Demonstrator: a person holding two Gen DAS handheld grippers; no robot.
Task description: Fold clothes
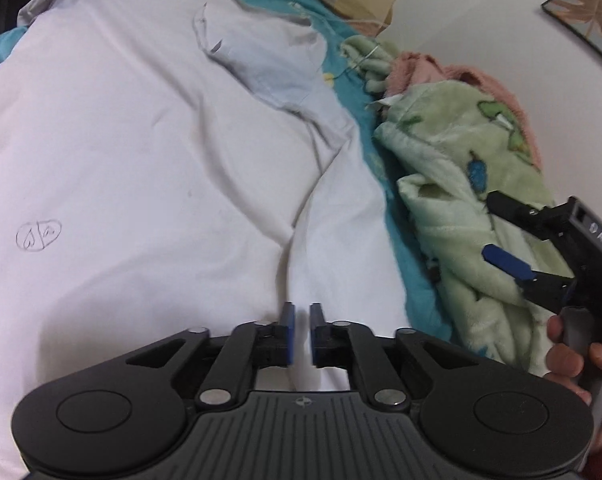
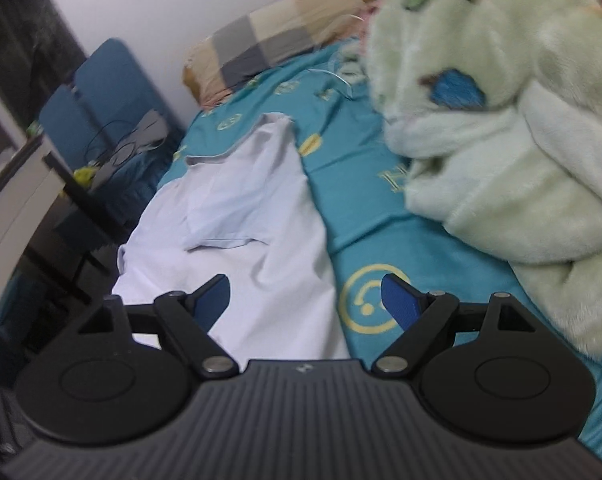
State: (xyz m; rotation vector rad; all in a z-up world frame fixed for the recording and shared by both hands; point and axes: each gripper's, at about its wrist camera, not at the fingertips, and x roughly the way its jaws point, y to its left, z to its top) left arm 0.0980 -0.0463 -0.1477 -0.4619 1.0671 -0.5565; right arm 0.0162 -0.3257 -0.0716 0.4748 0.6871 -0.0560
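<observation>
Shirt (image 1: 149, 152) hem cut off, left tool (image 1: 303, 312) – slightly parted

Bed: covered by a teal sheet (image 2: 361, 224) printed with yellow round emblems and letters; it carries everything here.
White shirt (image 1: 141, 168): spread flat on the sheet, creased, a small drawn emblem on its cloth; one sleeve is folded in over the body. It reaches toward the bed's edge beside the dark furniture.
Green fleece blanket (image 2: 513, 152): bunched in a heap on the sheet along the wall-side edge, just beside the shirt with a strip of bare sheet between them.
Pink fleece (image 1: 453, 76): tucked against the wall behind the green heap.
Checked pillow (image 2: 277, 36): at the head end, against the wall.
</observation>
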